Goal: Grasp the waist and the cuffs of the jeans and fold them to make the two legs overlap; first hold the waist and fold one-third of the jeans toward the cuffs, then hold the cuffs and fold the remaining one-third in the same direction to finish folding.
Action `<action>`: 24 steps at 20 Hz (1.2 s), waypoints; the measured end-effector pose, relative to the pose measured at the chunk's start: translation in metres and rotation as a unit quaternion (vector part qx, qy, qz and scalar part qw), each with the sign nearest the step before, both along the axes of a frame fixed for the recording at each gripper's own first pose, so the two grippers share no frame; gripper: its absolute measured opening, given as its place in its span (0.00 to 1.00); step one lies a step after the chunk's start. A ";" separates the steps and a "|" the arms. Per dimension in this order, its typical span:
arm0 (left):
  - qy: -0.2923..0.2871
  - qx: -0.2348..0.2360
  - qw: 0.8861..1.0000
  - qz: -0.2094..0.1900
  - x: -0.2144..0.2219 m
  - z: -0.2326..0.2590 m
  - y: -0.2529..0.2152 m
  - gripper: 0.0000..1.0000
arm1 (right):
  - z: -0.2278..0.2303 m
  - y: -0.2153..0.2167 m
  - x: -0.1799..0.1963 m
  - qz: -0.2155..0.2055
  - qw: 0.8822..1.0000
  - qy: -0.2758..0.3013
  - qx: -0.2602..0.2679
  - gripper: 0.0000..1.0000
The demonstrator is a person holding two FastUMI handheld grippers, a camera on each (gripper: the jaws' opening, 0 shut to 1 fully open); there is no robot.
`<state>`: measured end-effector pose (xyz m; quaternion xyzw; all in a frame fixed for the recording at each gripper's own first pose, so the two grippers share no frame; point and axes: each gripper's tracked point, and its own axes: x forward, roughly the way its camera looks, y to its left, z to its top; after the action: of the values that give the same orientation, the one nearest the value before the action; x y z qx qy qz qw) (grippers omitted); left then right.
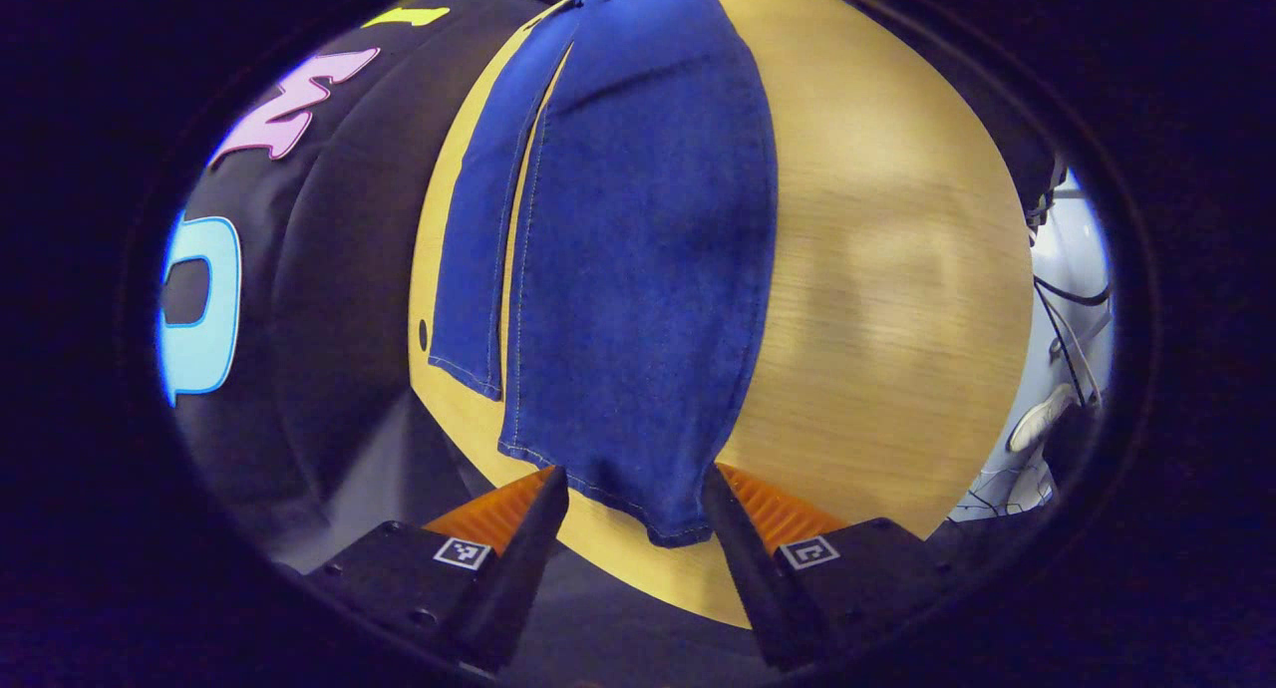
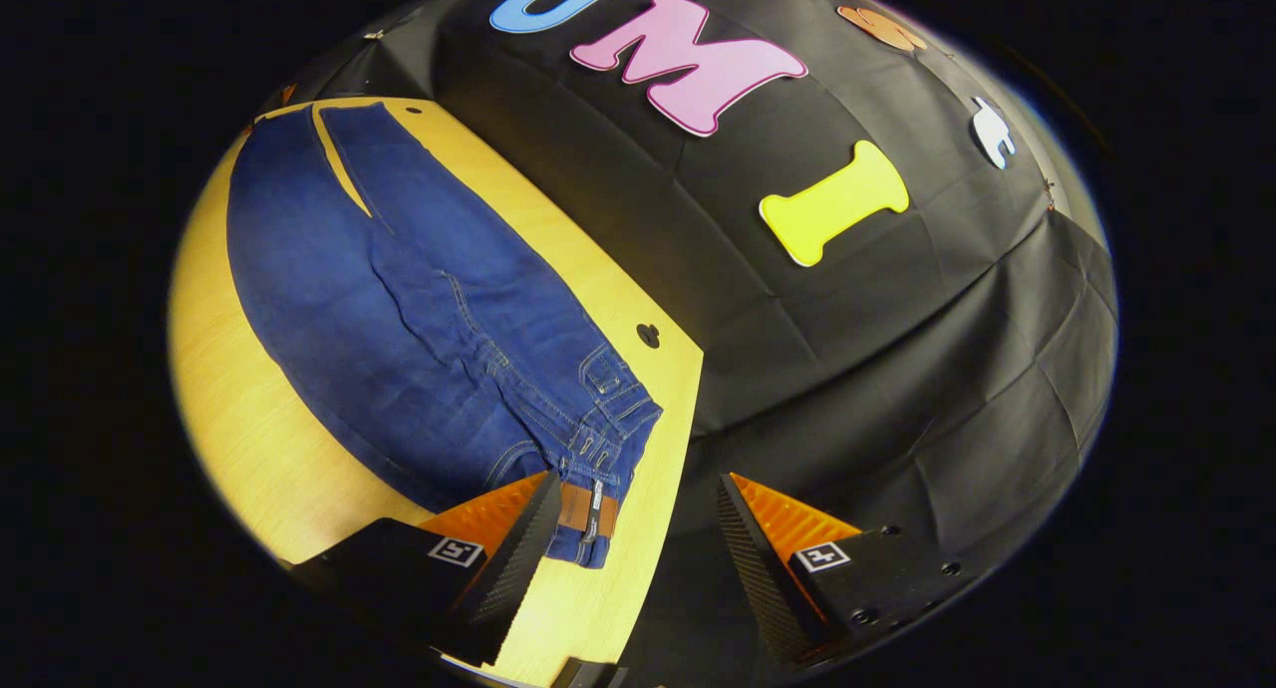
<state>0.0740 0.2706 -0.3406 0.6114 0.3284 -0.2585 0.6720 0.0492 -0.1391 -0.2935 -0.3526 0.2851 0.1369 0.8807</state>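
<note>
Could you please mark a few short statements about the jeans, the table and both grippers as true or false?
1. The jeans lie spread on a wooden table. True.
2. The left gripper is shut on a cuff. False: its jaws stand open around the cuff.
3. The right gripper is open near the waist. True.
4. The jeans are already folded in thirds. False: both legs still lie at full length.
5. A dark round spot marks the table near its edge. True.
</note>
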 end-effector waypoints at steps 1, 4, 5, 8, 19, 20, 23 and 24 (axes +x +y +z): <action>0.011 -0.005 1.000 0.004 0.004 -0.002 -0.001 0.87 | -0.001 0.001 0.001 0.005 1.000 -0.001 -0.001 0.97; 0.053 -0.020 0.998 0.012 0.012 -0.012 -0.007 0.63 | -0.006 0.000 0.003 0.029 0.999 -0.001 -0.019 0.96; 0.065 -0.020 0.998 0.017 0.007 -0.014 -0.007 0.59 | -0.007 0.000 0.003 0.040 0.999 0.000 -0.027 0.96; 0.078 -0.010 0.997 0.005 -0.003 -0.015 -0.009 0.16 | -0.011 -0.004 0.004 0.086 0.994 0.000 -0.061 0.96; 0.122 -0.017 0.992 0.030 -0.002 -0.016 -0.013 0.06 | -0.068 -0.021 -0.019 0.314 0.923 0.096 -0.203 0.96; 0.121 -0.018 0.992 0.030 -0.002 -0.015 -0.013 0.06 | -0.079 -0.022 -0.023 0.328 0.914 0.109 -0.213 0.96; 0.119 -0.022 0.992 0.036 -0.001 -0.015 -0.012 0.06 | -0.107 -0.027 -0.030 0.359 0.890 0.134 -0.247 0.96; 0.120 -0.023 0.992 0.037 -0.002 -0.015 -0.013 0.06 | -0.115 -0.026 -0.030 0.367 0.884 0.139 -0.253 0.96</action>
<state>0.0722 0.2580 -0.3553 0.5474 0.4230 -0.3124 0.6511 0.0194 -0.1648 -0.4084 -0.6206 0.2792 0.4212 0.5996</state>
